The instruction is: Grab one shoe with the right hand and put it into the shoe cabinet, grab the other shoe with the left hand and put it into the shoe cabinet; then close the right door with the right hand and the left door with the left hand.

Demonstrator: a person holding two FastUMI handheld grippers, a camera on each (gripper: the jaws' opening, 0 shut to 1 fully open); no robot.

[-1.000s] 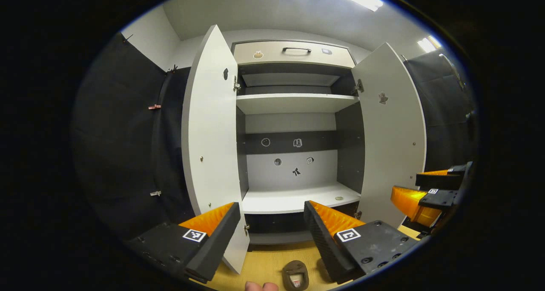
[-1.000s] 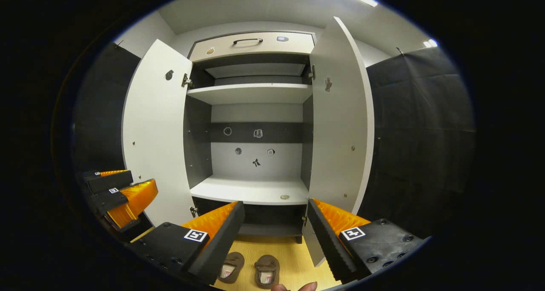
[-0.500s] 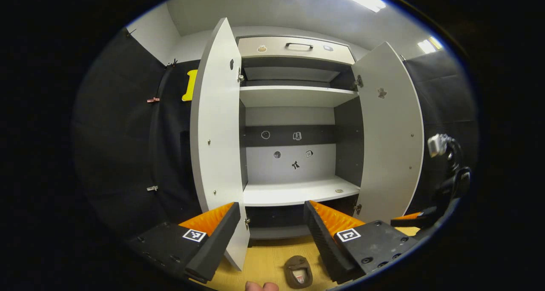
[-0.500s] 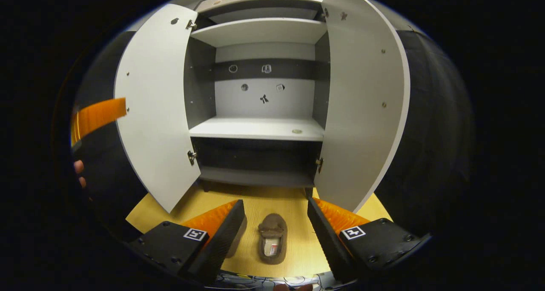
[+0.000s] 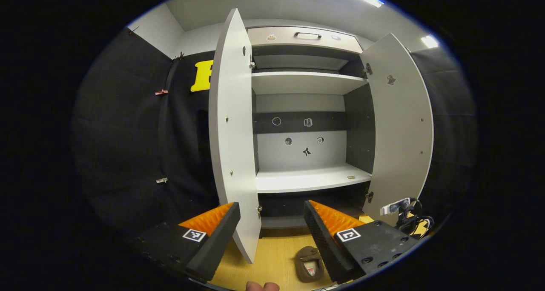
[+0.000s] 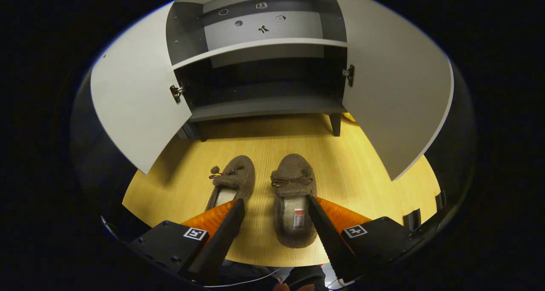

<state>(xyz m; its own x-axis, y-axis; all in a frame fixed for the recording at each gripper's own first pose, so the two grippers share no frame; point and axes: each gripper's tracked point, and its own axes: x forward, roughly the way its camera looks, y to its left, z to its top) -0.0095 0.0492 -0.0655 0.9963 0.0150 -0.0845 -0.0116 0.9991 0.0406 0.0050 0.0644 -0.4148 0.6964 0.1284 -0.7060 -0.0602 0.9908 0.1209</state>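
Two slippers (image 6: 294, 199) (image 6: 232, 182), one cabinet (image 6: 264, 106), two doors (image 6: 136, 108) (image 6: 394, 91).

We've got the left gripper (image 5: 270, 225) held level and pointing straight ahead, jaws wide apart with nothing between them — a couple of fingertips (image 5: 262, 286) of the hand holding it peek in at the bottom edge. Our right gripper (image 6: 276, 221) is tipped steeply down toward the floor, fingers spread wide too, not pressing on anything. In the left gripper view it sits low, off to the right.
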